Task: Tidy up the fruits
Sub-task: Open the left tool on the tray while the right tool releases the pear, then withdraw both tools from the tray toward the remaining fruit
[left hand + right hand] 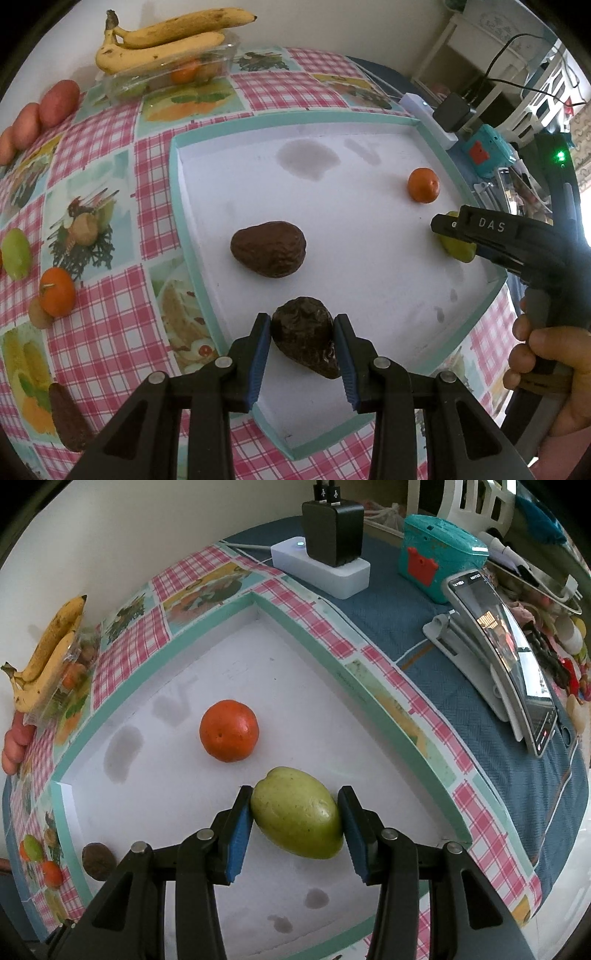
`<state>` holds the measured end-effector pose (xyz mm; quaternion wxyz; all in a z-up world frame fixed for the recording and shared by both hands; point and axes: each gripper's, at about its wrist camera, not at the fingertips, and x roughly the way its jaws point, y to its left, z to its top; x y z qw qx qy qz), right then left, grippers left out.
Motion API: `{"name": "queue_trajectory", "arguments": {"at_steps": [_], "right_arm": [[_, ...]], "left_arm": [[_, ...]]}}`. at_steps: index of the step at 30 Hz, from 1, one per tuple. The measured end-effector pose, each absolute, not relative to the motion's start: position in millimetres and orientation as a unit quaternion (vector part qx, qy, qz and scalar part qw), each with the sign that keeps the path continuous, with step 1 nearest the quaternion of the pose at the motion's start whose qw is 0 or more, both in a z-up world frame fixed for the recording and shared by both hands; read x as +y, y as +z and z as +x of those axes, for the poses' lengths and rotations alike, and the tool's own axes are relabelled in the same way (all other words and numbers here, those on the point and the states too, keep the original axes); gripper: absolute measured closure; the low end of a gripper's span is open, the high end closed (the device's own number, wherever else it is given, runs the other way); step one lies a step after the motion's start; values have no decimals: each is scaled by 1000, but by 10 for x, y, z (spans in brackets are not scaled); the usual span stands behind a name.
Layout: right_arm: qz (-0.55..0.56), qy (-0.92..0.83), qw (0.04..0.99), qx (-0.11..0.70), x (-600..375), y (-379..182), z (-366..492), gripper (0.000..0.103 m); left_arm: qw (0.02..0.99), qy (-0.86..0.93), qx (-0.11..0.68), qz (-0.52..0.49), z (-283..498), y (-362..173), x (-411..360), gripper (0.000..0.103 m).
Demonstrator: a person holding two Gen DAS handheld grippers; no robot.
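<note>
A white tray with a teal rim (177,206) lies on the checked tablecloth. In the left wrist view my left gripper (303,325) has its blue pads against a dark wrinkled avocado (304,334) over the tray's near part. A second dark avocado (269,249) and an orange (423,185) lie in the tray. In the right wrist view my right gripper (295,805) is shut on a green fruit (297,814) resting in the tray (369,686), near the orange (229,730). The right gripper also shows in the left wrist view (448,227).
Outside the tray on the left lie an orange (57,291), a green fruit (15,253), another dark avocado (68,417) and reddish fruits (59,102). Bananas (159,40) rest on a clear container (166,72). A charger block (332,528), teal box (439,554) and phone (509,657) stand right.
</note>
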<state>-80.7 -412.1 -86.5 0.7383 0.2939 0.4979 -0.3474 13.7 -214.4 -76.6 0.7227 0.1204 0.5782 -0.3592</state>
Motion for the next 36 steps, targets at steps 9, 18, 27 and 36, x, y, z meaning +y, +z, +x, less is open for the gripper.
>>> {"name": "queue_trajectory", "arguments": {"at_steps": [9, 18, 27, 36], "right_arm": [[275, -343, 741, 508, -4109, -861, -742, 48], [264, -343, 756, 491, -4077, -735, -728, 26], [246, -353, 772, 467, -4023, -609, -738, 12], [201, -336, 797, 460, -3730, -505, -635, 12]], "left_arm": [[725, -357, 573, 139, 107, -737, -2177, 40], [744, -347, 548, 160, 71, -536, -2149, 22], [771, -305, 540, 140, 201, -356, -1882, 0], [834, -192, 509, 91, 634, -154, -1282, 0]]}}
